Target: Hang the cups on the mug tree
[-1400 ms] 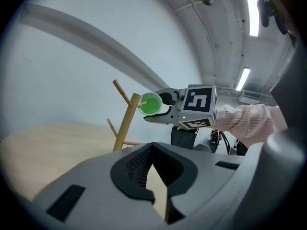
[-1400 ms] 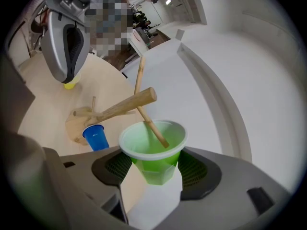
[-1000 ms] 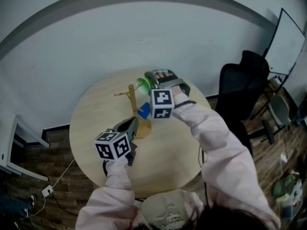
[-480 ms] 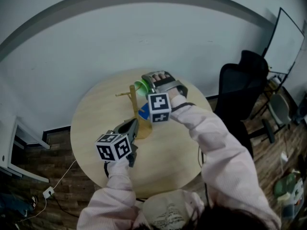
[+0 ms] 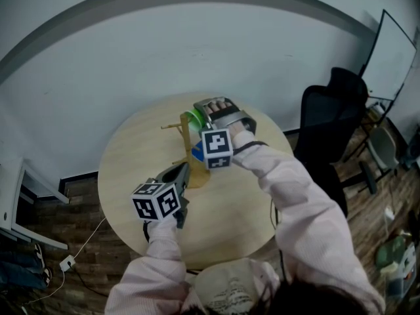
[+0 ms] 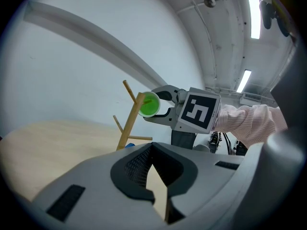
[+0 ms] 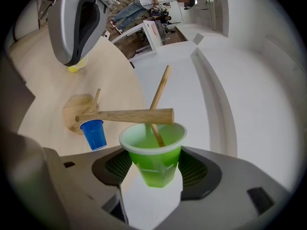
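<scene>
The wooden mug tree stands on the round table, with a blue cup hanging low on it. My right gripper is shut on a green cup at the tree's top. In the right gripper view, a thin peg reaches into the green cup and the trunk lies across its rim. The blue cup hangs near the base. My left gripper hovers in front of the base, its jaws closed on nothing.
A small yellow object shows just past the left gripper, mostly hidden. A black office chair stands right of the table, and a white wall curves behind it. Cables run over the wooden floor.
My right gripper has rolled slightly and brought the green cup a touch closer to the tree's top. The left gripper has kept still.
</scene>
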Motion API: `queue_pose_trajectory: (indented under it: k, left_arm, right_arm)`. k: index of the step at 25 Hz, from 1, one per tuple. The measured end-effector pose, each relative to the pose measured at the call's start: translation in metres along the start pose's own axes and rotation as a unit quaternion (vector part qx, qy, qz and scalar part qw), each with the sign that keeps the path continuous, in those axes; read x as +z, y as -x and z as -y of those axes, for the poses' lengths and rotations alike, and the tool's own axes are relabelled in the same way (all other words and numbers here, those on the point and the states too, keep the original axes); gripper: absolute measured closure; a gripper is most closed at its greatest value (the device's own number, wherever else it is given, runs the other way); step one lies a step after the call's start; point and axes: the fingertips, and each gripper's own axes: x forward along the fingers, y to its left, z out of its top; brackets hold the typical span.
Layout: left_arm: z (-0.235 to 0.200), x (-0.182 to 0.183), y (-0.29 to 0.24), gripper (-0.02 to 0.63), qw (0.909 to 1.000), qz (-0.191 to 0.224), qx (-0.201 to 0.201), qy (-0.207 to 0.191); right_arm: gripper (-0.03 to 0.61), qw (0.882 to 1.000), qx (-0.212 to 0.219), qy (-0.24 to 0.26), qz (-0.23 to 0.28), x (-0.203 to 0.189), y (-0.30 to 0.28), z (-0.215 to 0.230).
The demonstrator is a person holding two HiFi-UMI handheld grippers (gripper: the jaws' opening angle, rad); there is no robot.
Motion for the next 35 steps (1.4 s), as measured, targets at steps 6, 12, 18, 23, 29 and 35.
queue_pose_trajectory:
  k: [6, 12, 18, 23, 29, 35]
  left_arm:
    - [0.0, -0.001, -0.001, 0.611, 1.0, -0.004, -0.002, 0.0]
    - [-0.003, -0.003, 0.0, 0.611, 1.0, -0.006, -0.001, 0.002]
    - [-0.006, -0.004, -0.001, 0.611, 1.0, -0.007, -0.001, 0.004]
    - [-0.008, -0.006, 0.0, 0.611, 0.9999, -0.008, 0.0, 0.006]
    - [-0.009, -0.008, -0.001, 0.611, 0.9999, -0.011, 0.002, 0.008]
    - [-0.012, -0.009, -0.001, 0.611, 0.9999, -0.014, 0.003, 0.009]
  right_arm:
    - [0.29, 1.0, -0.008, 0.009, 0.001, 0.004, 0.0, -0.001]
    - [0.29, 1.0, -0.017, 0.004, 0.003, 0.005, 0.0, -0.001]
    - [0.288, 1.0, -0.025, -0.002, 0.006, 0.006, -0.002, -0.001]
    - [0.266, 0.999, -0.028, -0.024, 0.021, 0.012, -0.002, -0.003]
    - [0.222, 0.999, -0.028, -0.037, 0.028, 0.013, -0.004, -0.009]
    - [0.189, 0.998, -0.037, -0.043, 0.037, 0.015, -0.004, -0.007]
